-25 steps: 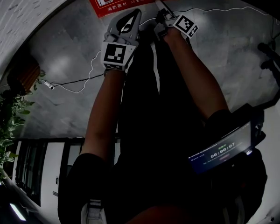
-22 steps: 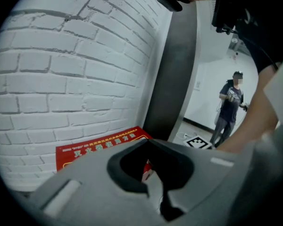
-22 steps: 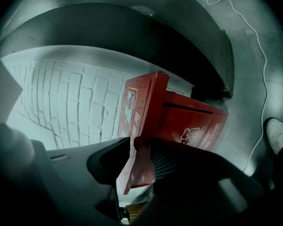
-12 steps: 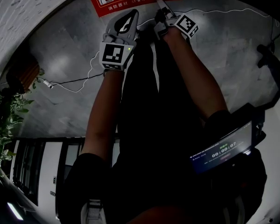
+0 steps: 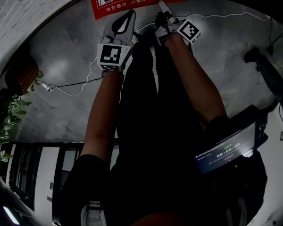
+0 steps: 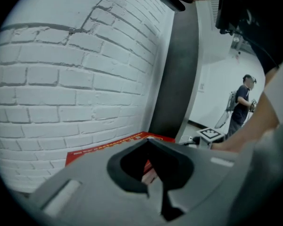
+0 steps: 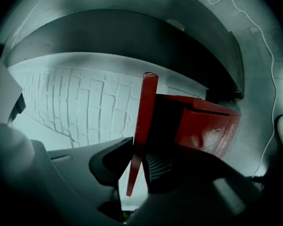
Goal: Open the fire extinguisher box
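Two jaws of right gripper [image 7: 137, 157] just closed partway onto the red lid [image 7: 146, 102], pinching its edge. Lift steadily along the hinge arc, no twisting. Left gripper [image 6: 148, 145] tips together, empty. Farther off, fire extinguisher box [image 7: 210, 126] at the foot of brick wall [image 7: 75, 98]. Count — two grippers, one lid, one box.

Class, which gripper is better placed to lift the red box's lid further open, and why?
Right. The right gripper has just been closing its jaws on the edge of the lid, already raised off the box. The left gripper is shut on nothing.
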Demonstrator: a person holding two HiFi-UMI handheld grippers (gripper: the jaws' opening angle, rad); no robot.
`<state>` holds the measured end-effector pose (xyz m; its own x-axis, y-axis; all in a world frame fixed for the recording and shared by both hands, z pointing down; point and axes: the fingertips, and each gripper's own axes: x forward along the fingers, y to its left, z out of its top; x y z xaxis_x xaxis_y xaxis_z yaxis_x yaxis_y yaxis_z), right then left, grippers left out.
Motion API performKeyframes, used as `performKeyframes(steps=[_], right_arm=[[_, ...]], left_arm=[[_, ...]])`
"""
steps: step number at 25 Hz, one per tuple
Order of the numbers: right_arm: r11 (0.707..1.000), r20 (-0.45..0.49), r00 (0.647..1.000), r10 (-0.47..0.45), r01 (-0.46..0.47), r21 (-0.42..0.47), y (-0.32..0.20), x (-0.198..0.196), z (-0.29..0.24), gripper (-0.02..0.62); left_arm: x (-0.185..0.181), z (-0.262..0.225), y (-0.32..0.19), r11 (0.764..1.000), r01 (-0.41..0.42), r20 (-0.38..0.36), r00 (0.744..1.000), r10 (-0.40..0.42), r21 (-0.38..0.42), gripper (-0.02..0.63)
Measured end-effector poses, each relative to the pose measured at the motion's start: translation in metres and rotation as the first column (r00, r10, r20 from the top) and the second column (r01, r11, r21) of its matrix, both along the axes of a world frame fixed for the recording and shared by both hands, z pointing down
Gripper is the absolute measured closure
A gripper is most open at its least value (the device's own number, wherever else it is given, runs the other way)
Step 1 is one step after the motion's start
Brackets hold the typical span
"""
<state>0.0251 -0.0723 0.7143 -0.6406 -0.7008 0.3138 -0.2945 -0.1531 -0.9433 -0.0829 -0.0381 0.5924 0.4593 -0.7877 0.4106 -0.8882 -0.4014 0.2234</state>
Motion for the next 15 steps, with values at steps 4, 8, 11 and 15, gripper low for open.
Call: performKeyframes(steps=[4,8,11,15], right_arm=[[0.993,-0.013,0.999,-0.035,0.037,0.114,-0.023,-0.007,-0.020,0.505],[0.982,0.029,0.999,-0.039,0.033,0.185,-0.037,-0.014,-0.039,0.503],[0.974,0.042,0.998,-0.038,0.028,0.224,-0.037,-0.016,-0.048,0.500],[0.964,0.055,0.997,-0.050,0.034,0.264,-0.045,-0.018,-0.057,0.494]], left_arm=[[-0.007,-0.002,-0.008,1.000,0.009,0.002,1.000,-0.009,-0.004,0.601],[-0.012,-0.002,-0.009,1.000,0.011,0.001,1.000,-0.011,-0.003,0.601],[-0.011,0.000,-0.003,1.000,0.007,0.010,1.000,-0.007,-0.004,0.601],[-0.011,-0.002,-0.003,1.000,0.011,-0.002,1.000,-0.011,0.003,0.601]])
